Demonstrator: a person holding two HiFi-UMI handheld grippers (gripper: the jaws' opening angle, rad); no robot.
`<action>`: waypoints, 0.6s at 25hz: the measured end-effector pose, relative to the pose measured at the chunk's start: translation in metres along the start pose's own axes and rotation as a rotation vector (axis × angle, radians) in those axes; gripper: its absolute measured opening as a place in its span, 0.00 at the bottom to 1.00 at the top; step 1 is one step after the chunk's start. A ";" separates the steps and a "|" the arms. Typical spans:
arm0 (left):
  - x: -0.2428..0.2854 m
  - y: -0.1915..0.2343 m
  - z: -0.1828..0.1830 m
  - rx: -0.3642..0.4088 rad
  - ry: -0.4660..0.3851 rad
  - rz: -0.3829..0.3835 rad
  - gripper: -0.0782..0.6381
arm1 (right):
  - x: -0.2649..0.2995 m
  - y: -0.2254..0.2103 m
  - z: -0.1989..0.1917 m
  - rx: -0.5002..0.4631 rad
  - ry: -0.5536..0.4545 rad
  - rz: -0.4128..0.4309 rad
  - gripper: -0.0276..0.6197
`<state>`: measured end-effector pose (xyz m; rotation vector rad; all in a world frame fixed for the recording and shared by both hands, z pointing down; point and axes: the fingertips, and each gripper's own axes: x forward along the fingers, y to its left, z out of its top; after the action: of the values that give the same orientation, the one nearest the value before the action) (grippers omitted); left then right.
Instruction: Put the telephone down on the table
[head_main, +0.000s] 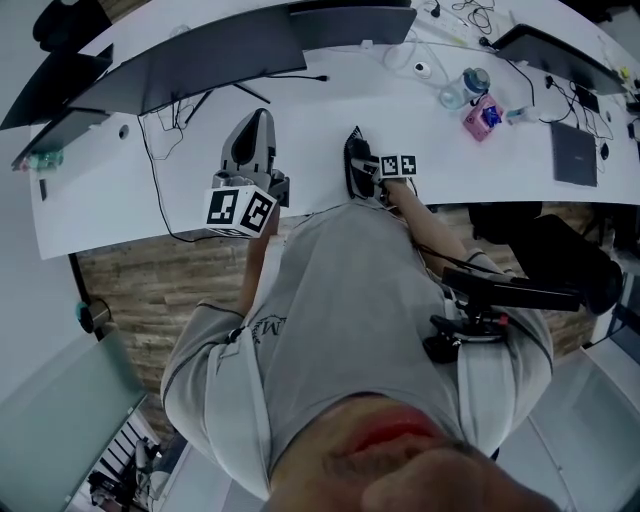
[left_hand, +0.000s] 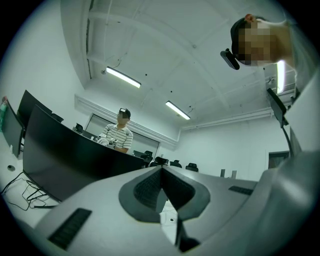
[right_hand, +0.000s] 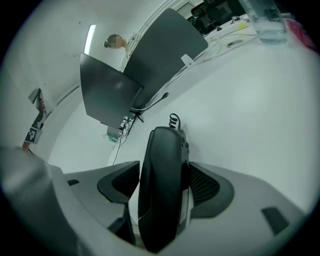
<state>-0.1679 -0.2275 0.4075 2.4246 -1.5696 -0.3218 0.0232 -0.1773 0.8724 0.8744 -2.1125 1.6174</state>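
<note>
The telephone is a black handset (right_hand: 162, 185) with a coiled cord (right_hand: 174, 120) at its far end. It stands lengthwise between the jaws of my right gripper (right_hand: 165, 192), which is shut on it. In the head view the handset (head_main: 355, 158) is low over the white table (head_main: 150, 200) near its front edge; I cannot tell whether it touches. My left gripper (head_main: 252, 135) is to the left of it, over the table. In the left gripper view that gripper (left_hand: 161, 172) is tilted up toward the ceiling, shut, with nothing between its pads.
Dark monitors (head_main: 200, 55) line the table's far side, with cables behind them. A water bottle (head_main: 470, 85), a pink object (head_main: 480, 118) and a dark laptop (head_main: 573, 153) lie at the right. A person in a striped shirt (left_hand: 119, 136) sits beyond a monitor (left_hand: 70, 160).
</note>
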 end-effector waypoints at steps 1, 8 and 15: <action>0.001 -0.001 0.000 0.001 -0.001 -0.005 0.12 | 0.000 0.001 0.000 0.018 -0.002 0.021 0.50; 0.009 -0.007 0.003 0.016 0.001 -0.015 0.12 | 0.015 0.013 0.007 0.284 -0.108 0.209 0.50; 0.002 -0.005 -0.004 0.019 0.032 -0.003 0.12 | -0.019 -0.006 0.037 0.168 -0.158 0.011 0.52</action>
<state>-0.1620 -0.2269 0.4098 2.4346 -1.5626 -0.2680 0.0450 -0.2081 0.8547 1.0782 -2.1097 1.8067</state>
